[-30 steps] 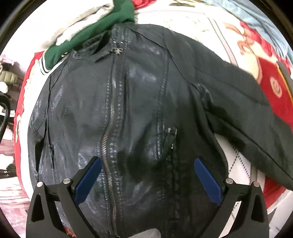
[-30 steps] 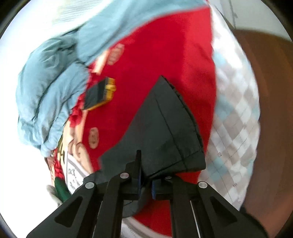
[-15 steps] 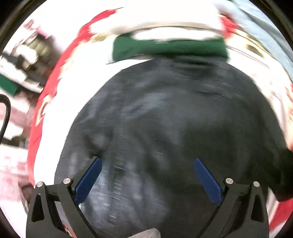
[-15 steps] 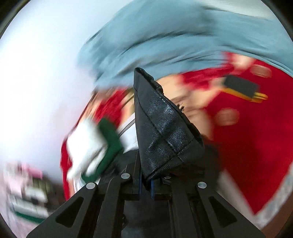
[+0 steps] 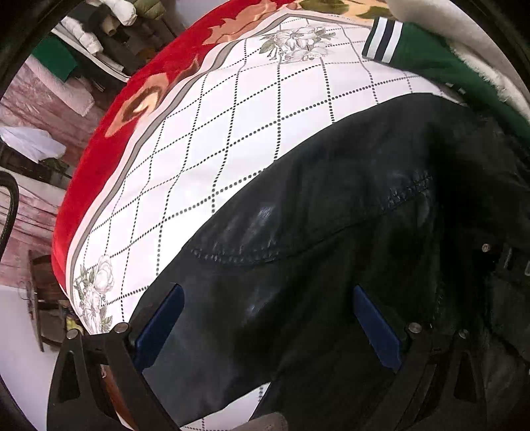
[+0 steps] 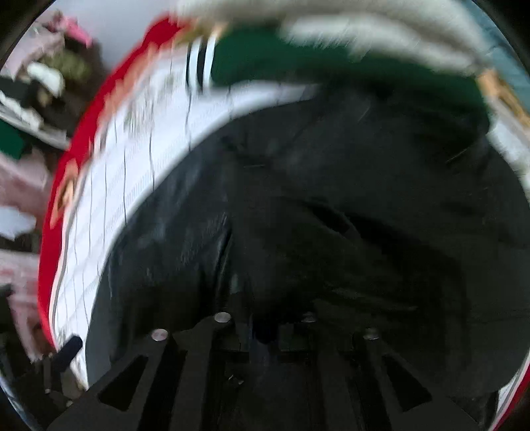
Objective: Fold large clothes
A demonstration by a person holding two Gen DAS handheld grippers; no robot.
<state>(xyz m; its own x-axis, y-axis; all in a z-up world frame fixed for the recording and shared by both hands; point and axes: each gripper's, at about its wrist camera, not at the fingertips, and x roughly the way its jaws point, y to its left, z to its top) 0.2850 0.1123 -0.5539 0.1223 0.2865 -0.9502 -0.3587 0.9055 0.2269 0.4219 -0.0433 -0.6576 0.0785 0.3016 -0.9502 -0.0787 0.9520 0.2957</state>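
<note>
The bed (image 5: 232, 109) filled most of my view, its white quilt crossed by dotted diamond lines, flowers printed at the corners, a red border running round the edge. Across it lay the black leather jacket (image 5: 331, 215), spread flat and taking up the whole near side, a stitched seam curving over its glossy panel. Beyond the jacket, at the far edge of the bed, sat the green garment (image 5: 427, 49) with its white-striped cuff, and a cream fleecy garment (image 5: 447, 20) lay piled over it. My left hand-held gripper (image 5: 268, 328) hung over the jacket with its blue pads spread wide apart, nothing between them, released. My right hand-held gripper (image 6: 268, 328) was the smaller story, and a smeared one: the right wrist view was badly blurred, but the jaws looked drawn close together with dark leather bunched right at the tips, so I took it to be clenched on a fold of the jacket, probably. Off the bed's left side, heaps of clothes (image 5: 109, 23) showed in the background.
</note>
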